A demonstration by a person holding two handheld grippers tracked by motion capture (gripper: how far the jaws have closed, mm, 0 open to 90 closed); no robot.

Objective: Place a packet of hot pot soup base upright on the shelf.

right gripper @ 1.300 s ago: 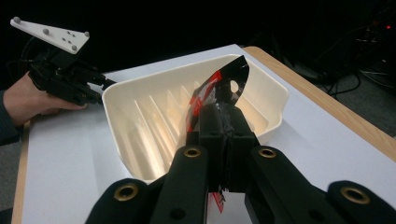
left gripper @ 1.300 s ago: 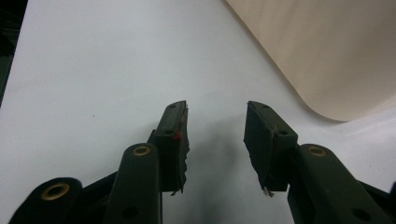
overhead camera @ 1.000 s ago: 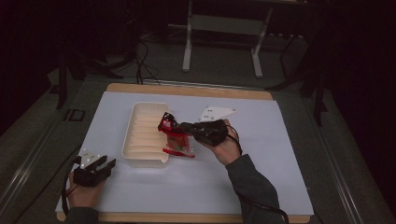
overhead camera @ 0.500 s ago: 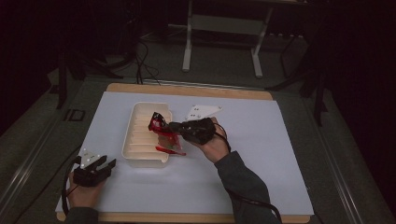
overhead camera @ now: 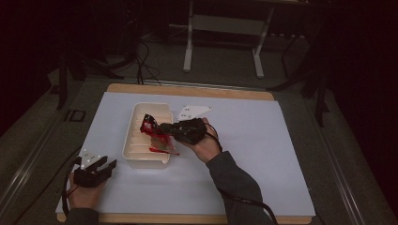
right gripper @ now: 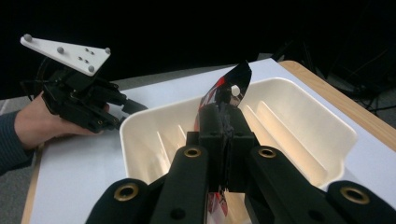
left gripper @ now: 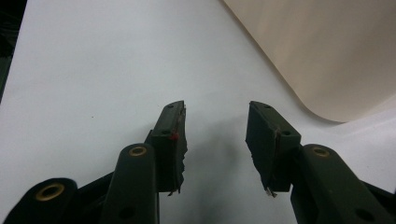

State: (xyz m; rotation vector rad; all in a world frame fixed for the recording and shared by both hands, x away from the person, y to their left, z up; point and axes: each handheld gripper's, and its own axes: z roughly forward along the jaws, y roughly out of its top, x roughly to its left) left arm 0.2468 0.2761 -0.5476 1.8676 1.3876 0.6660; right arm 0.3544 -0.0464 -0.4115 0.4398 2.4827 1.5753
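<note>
A: Where is the right gripper (overhead camera: 157, 127), and what does it have?

B: It is over the white tray (overhead camera: 136, 154), which stands on the white mat (overhead camera: 263, 154). Its jaws are clenched on a red and black wrapper (overhead camera: 149, 123). In the right gripper view the wrapper (right gripper: 229, 86) sticks up from between the closed jaws, with the ribbed tray (right gripper: 299, 121) under it.

A: Does the wrapper touch the tray?

B: In the high view it hangs over the tray's right half; one cannot tell if the lower end touches it.

A: And the left gripper (overhead camera: 104, 167)?

B: It is near the front left corner of the mat, just beside the tray's near corner. In the left gripper view its jaws stand apart with nothing between them, above the bare mat (left gripper: 93, 70).
</note>
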